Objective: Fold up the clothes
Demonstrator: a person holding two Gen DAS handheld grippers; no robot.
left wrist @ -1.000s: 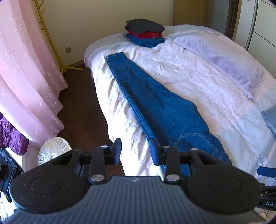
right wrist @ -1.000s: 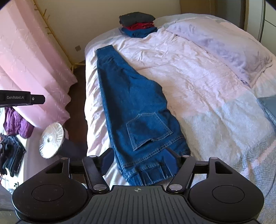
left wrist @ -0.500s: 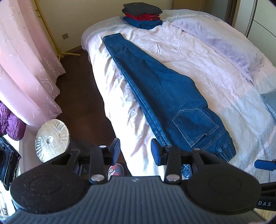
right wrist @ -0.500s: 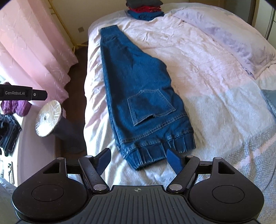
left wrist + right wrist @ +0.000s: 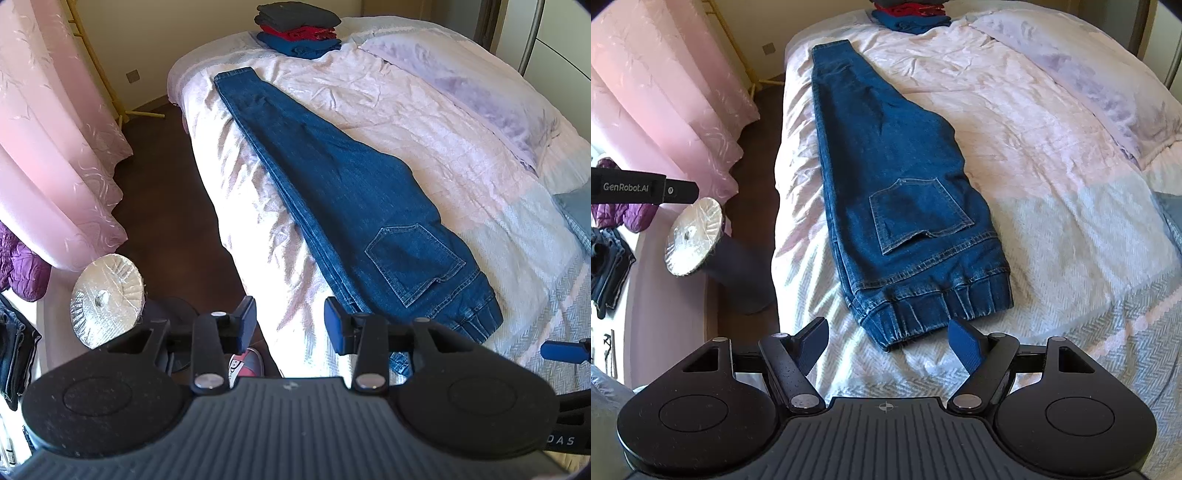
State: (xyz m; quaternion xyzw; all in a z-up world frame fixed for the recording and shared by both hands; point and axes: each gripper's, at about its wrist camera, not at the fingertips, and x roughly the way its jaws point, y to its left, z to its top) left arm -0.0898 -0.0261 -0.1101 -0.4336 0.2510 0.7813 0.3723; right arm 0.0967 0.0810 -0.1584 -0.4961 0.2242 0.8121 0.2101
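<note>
A pair of blue jeans lies flat on the bed, folded lengthwise, waistband near me and leg ends toward the far edge; it also shows in the right wrist view. My left gripper is open and empty, raised above the bed's near left edge beside the waistband. My right gripper is open and empty, just short of the waistband. A stack of folded clothes sits at the bed's far end.
The bed has a pale pink cover and a lilac pillow on the right. Pink curtains hang at left. A silver round object stands on the dark floor beside the bed. Clothes lie at far left.
Both grippers have pulled back and up from the jeans' waistband, so more of the jeans and bed shows. The jeans have not moved. Both grippers stay open.
</note>
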